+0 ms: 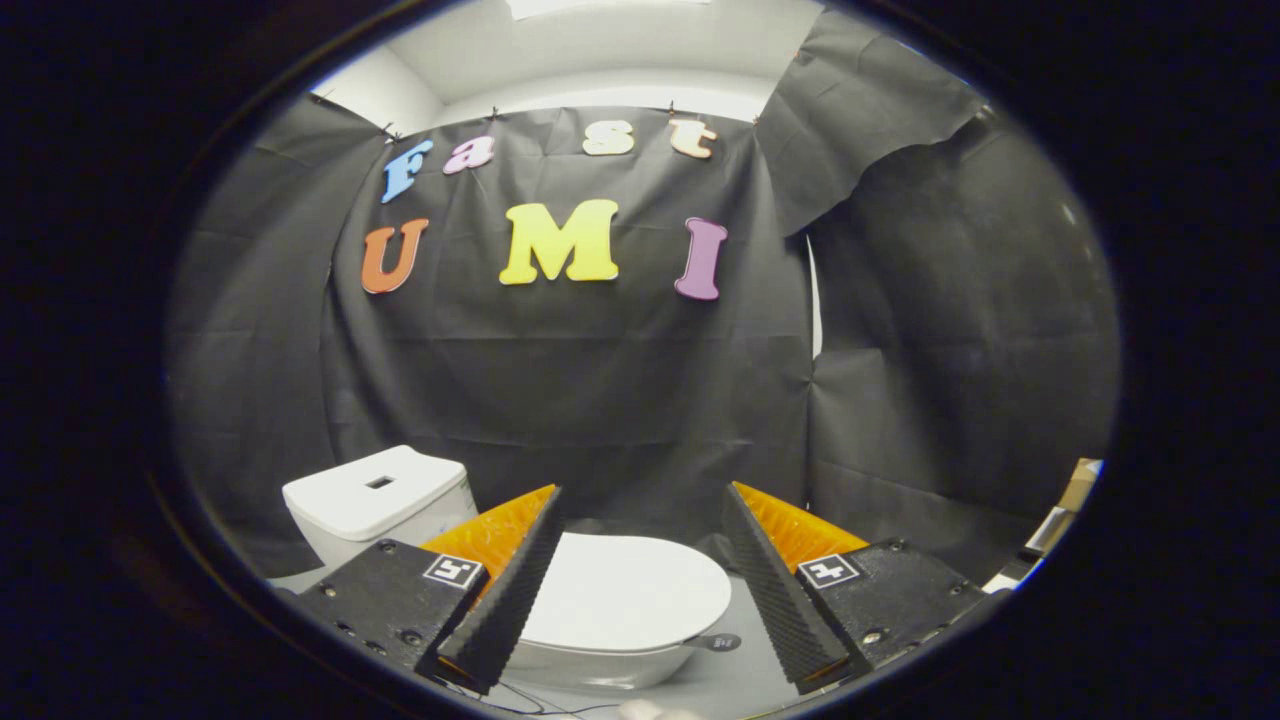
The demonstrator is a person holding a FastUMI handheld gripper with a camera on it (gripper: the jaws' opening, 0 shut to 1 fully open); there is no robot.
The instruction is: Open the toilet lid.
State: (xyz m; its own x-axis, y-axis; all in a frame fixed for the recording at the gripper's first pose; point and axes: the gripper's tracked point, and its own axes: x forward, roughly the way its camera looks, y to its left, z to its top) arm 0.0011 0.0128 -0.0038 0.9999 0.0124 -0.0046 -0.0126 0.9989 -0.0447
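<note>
Between and just beyond my two fingers, the toilet lid point(625, 595) lies flat and closed on the bowl point(590, 665), with a small dark handle tab point(718, 642) projecting from its rim toward my right finger. My gripper point(640, 580) is spread wide; neither finger touches the lid, and nothing is held. My left finger point(510, 590) covers the lid's left edge, so that portion cannot be inspected. Behind it, the white tank point(385, 500) stands partly hidden. Below the bowl, thin cables point(520, 700) cross the grey floor point(730, 680); a pale object beside them is cut off and cannot be identified.
</note>
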